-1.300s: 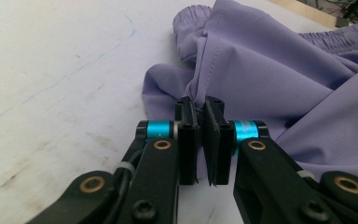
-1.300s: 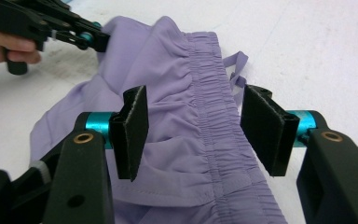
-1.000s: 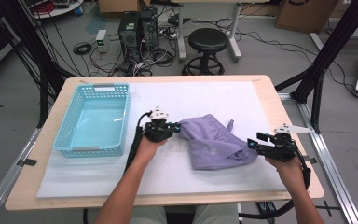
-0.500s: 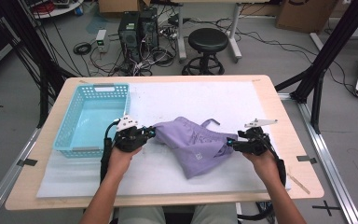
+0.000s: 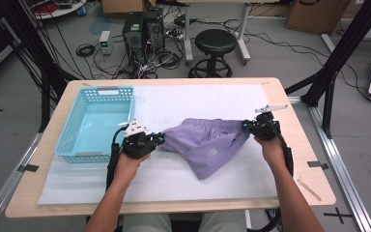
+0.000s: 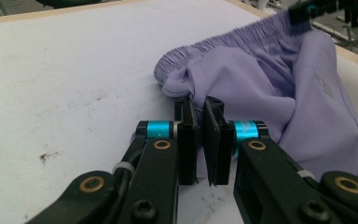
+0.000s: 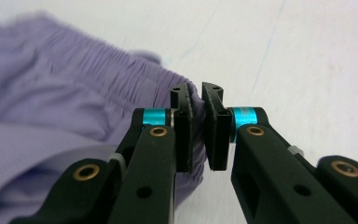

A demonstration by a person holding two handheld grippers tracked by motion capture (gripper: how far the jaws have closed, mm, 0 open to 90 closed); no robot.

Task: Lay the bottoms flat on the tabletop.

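Shorts (image 5: pixel 207 145) stretch between left tool (image 5: pixel 160 139) and right tool (image 5: pixel 245 125), each pinching the waistband.

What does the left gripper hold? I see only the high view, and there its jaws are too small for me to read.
Observer: In its own view, the left gripper is shut on a fold of the purple shorts, just below the elastic waistband.
Operator: And the right one?
Observer: The right gripper has just closed its jaws; the gathered waistband end sits pinched between them.
Operator: Is the table mat clean under the shorts?
Observer: No, the white mat has small dark specks near the left gripper.
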